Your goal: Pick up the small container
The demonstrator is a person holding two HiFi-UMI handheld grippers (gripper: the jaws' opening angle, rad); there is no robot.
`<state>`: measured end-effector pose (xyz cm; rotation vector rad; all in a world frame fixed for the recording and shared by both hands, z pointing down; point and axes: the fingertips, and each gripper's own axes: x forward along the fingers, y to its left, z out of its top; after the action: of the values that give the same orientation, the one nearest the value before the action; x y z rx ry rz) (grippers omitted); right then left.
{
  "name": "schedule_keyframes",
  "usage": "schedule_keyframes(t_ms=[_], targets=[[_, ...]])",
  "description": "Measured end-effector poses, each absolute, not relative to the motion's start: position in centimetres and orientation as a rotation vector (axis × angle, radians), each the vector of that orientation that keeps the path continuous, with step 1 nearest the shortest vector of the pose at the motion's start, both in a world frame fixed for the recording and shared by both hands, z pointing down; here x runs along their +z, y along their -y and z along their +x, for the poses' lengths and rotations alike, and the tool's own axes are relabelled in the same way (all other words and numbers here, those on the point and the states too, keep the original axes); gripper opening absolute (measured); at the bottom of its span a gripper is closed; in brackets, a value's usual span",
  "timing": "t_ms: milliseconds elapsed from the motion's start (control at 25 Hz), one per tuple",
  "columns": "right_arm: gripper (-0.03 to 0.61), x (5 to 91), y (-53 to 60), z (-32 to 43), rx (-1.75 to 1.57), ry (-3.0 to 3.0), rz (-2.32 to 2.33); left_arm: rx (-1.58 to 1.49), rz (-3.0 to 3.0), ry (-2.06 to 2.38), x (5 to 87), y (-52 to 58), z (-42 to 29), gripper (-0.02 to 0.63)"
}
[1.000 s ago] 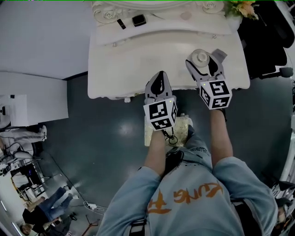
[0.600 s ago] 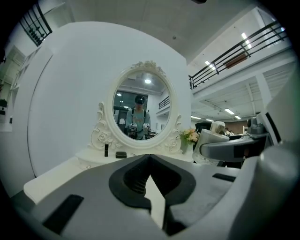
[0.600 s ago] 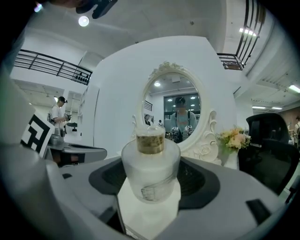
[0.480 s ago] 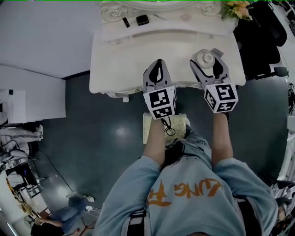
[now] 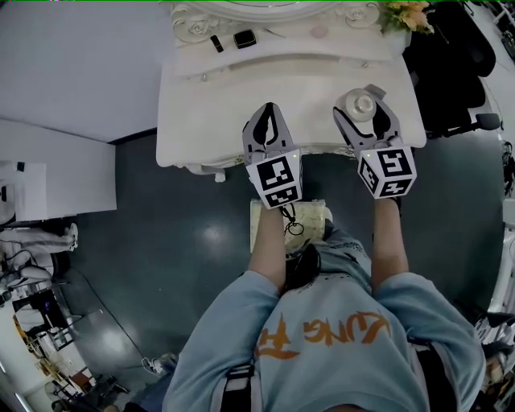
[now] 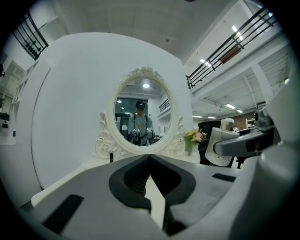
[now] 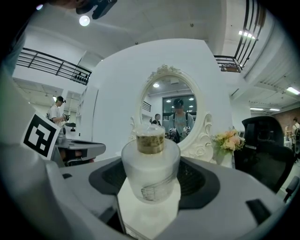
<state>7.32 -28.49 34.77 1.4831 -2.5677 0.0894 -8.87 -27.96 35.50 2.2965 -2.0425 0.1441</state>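
Note:
The small container (image 5: 360, 103) is a frosted jar with a gold-banded lid (image 7: 150, 139). It stands on the white dressing table (image 5: 217, 96), near the front right. My right gripper (image 5: 359, 100) is open, with one jaw on each side of the jar (image 7: 151, 171), and ribbed pad shows beside it on both sides. My left gripper (image 5: 266, 108) hovers over the table's front edge to the jar's left. It is shut with nothing in it, leaving only a thin sliver between its jaws (image 6: 150, 157).
An oval mirror (image 6: 143, 117) in a carved white frame stands at the table's back, with flowers (image 5: 412, 13) at its right. Two small dark items (image 5: 243, 37) lie on the back ledge. A black chair (image 5: 455, 72) is right of the table and a cream stool (image 5: 259, 232) below its edge.
My left gripper has moved slightly forward over the table edge. The right gripper has stayed around the jar, which has not moved. The head view has shifted a little.

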Motion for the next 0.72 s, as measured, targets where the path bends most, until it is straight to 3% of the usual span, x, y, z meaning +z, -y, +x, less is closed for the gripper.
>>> schedule_keyframes(t_ms=[720], targets=[[0.325, 34.97, 28.96, 7.38, 0.096, 2.576, 1.487, 0.146, 2.301, 2.038, 35.33, 28.10, -8.76, 0.018]])
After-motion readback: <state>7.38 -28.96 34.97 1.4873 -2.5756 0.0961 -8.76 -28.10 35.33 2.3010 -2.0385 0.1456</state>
